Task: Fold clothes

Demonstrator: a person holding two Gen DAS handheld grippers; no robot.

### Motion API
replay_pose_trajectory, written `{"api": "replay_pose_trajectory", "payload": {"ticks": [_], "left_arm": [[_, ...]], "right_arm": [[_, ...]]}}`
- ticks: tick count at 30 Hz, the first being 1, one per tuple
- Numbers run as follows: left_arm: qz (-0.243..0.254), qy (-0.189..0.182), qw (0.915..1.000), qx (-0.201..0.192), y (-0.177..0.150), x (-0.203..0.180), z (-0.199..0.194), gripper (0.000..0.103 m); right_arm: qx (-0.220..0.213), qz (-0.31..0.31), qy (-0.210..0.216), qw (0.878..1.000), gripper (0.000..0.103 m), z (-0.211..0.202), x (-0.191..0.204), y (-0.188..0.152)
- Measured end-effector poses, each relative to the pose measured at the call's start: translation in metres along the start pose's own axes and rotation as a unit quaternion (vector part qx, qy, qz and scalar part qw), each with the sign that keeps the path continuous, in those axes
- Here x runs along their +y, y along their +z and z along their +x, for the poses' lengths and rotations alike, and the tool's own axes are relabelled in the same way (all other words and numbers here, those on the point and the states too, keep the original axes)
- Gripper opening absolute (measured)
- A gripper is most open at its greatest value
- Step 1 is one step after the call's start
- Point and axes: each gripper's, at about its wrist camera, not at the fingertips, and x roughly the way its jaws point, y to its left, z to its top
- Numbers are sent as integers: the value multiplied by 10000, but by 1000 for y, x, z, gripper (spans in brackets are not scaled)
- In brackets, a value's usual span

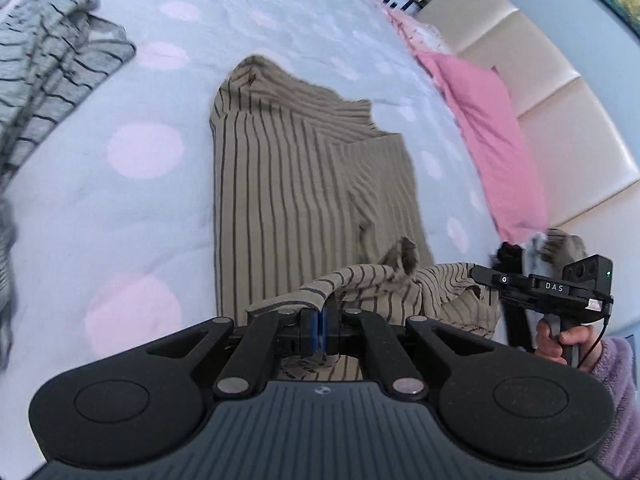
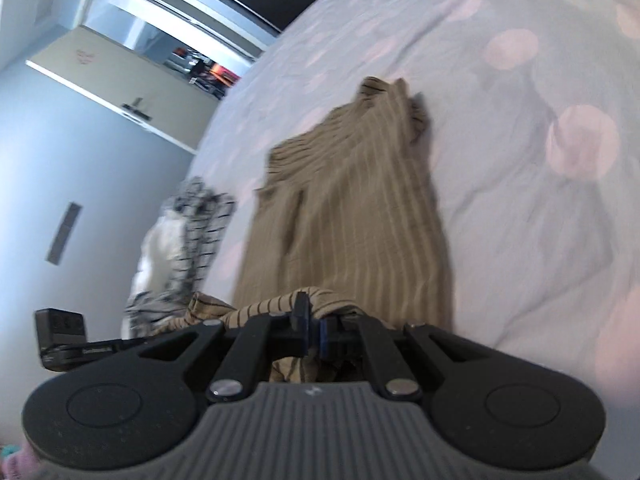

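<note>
Lying lengthwise on the bed (image 1: 120, 220), the tan dark-striped garment (image 1: 288, 184) has its near hem pinched by both closed hand-held grippers, left (image 1: 319, 328) and right (image 2: 314, 330).

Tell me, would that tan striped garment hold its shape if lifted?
Probably not. The tan striped garment sags between the left gripper and right gripper, so it seems floppy. It bunches into folds, so it is likely light and thin.
</note>
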Motion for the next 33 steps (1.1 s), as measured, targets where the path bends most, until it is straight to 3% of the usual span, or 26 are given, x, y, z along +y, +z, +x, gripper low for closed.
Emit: {"api": "replay_pose_trajectory", "payload": {"ticks": [3,5,7,9,11,14,18,20,24,29,32,33], "left_arm": [[-45,21,10000,-21,2,15,15,0],[-120,-10,9999,-54,2,20,22,1],[-127,50,9997,-185,-1,20,19,3],[-114,124,9993,-332,-4,19,13,19],[-57,250,9986,-462,-11,14,4,41],[50,422,9971,-635,-22,4,-9,42],[370,526,9955,-703,-41,-21,-20,42],[671,476,9948,-606,-50,-40,-20,42],[1439,538,9867,-534,-69,-86,-11,42],[2232,691,9713,-455,-86,-132,12,42],[2244,683,9715,-346,-89,-141,28,41],[2244,711,9715,-292,-90,-140,31,40]], "right_arm": [[154,-47,-302,9994,13,21,-10,3],[244,-152,-429,9987,22,30,-11,4],[175,-194,-446,9987,57,28,-9,5],[54,-175,-500,9986,69,21,-6,8],[0,-172,-557,9983,69,9,-4,8],[-118,-380,-591,9975,70,-13,4,3],[-238,-1268,-1019,9864,70,-35,21,-16],[-182,-1775,-1264,9758,68,-40,28,-30],[-125,-2533,-1607,9539,42,-38,35,-55],[-73,-3296,-1863,9255,33,-15,38,-67],[-86,-3478,-1961,9168,16,-1,34,-67],[-123,-3454,-1925,9184,3,-1,33,-65]]}}
